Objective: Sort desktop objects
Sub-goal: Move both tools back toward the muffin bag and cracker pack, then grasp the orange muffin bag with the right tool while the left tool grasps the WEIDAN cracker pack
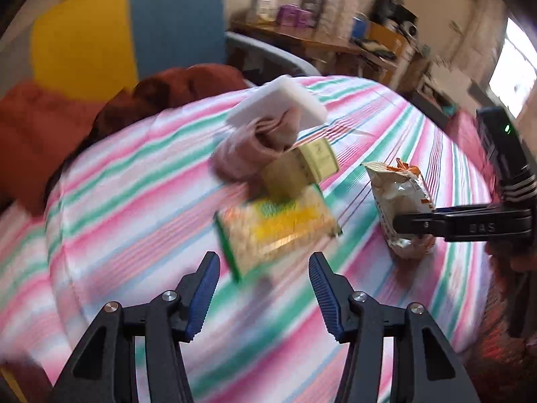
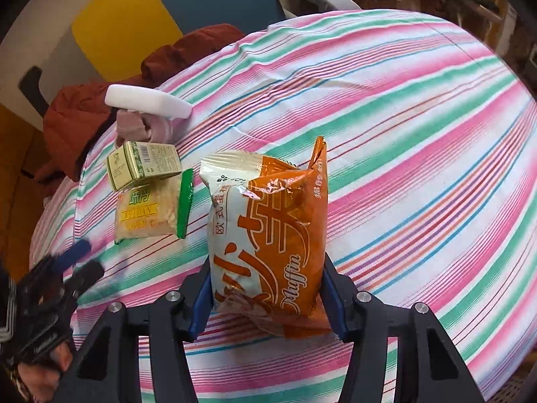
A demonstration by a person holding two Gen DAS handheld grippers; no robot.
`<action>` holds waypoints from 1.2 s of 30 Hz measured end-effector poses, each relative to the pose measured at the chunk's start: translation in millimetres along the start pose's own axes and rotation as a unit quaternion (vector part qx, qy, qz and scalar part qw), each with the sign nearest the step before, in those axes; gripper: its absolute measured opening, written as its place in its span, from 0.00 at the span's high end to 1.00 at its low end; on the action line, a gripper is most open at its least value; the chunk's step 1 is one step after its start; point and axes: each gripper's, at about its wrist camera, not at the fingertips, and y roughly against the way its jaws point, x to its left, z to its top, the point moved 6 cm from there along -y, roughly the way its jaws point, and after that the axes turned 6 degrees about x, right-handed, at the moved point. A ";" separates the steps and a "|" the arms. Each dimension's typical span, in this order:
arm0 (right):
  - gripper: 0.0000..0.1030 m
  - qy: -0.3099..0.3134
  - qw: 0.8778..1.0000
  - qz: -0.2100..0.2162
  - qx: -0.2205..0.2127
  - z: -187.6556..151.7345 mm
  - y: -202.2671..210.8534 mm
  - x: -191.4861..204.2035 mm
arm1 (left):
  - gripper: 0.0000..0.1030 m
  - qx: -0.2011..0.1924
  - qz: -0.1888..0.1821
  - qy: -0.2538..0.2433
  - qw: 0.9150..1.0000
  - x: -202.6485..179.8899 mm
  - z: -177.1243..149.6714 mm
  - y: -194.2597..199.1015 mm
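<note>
Five loose items lie on the table [image 2: 419, 107] under its striped cloth, entered one of each.

1. Muffin bag [image 2: 268, 235], orange and white: one. It sits between the jaws of the right gripper [image 2: 268, 297], toward the near edge of the table; both blue pads lie against its sides, so the jaws are clamped on it.
2. Green-edged snack packet [image 2: 151, 211], flat, yellow label: one. It lies toward the left edge, near the muffin bag but apart from it.
3. Small cream box [image 2: 144, 164] with green print: one. It sits just beyond the packet and overlaps the packet's far end.
4. Pink cloth [image 2: 144, 127], bunched: one. It lies beyond the box, near the far left edge.
5. White foam block [image 2: 147, 102]: one. It rests on top of the cloth.

Grippers: two. The left gripper [image 1: 263, 282] hangs over the table with its jaws apart and nothing between them, pointed at the green-edged packet; its view is blurred.

Step in hand, as judged: the right gripper has taken hold of the muffin bag, the first item to be sorted away from the cluster. The next move calls for lifting the bag clear without crushing the soft contents. The left jaws would need lowering around the flat packet, whose low profile leaves little to pinch.
</note>
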 end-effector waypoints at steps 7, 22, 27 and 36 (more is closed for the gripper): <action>0.42 -0.004 1.000 0.009 0.009 3.2 -5.6 -3.8 | 0.41 0.042 0.026 -0.154 0.987 -23.1 24.8 -40.4; 0.42 0.002 1.000 -0.001 0.012 0.0 -4.6 -1.5 | 0.41 0.050 -0.014 -0.130 0.990 -56.2 -11.4 -16.0; 0.42 0.002 1.000 -0.003 0.010 5.6 -5.8 -0.8 | 0.41 0.069 -0.011 -0.099 0.993 -58.6 -11.1 -35.1; 0.43 0.017 1.000 -0.023 0.001 10.5 -7.7 1.2 | 0.50 0.005 -0.024 -0.062 0.998 -39.4 -43.3 -11.3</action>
